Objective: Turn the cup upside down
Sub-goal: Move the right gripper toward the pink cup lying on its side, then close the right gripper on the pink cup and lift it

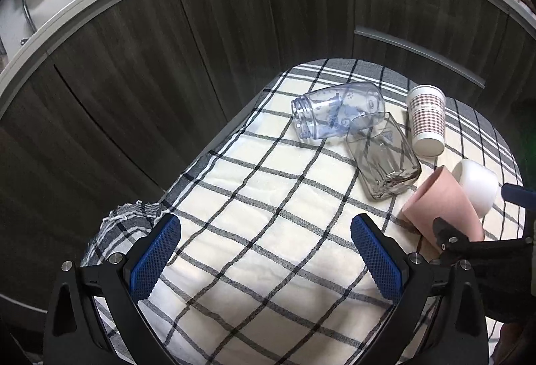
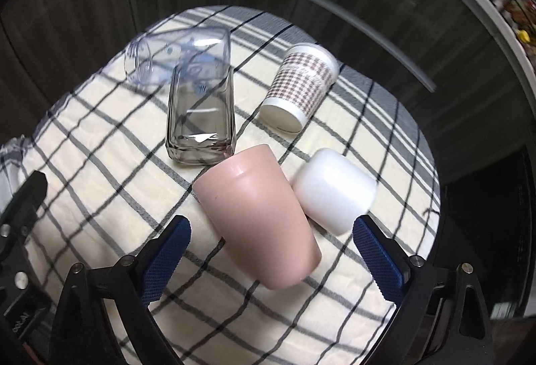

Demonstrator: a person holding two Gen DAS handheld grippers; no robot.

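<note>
A pink cup lies on its side on the checked cloth, base toward the far side. My right gripper is open, its blue pads on either side of the cup without touching it. In the left wrist view the pink cup lies at the right, with the right gripper's black finger in front of it. My left gripper is open and empty above the cloth's bare middle.
A white cup lies against the pink cup. A smoky square glass, a clear jar with blue print and a patterned paper cup lie on their sides further back. Dark cabinet doors stand behind the table.
</note>
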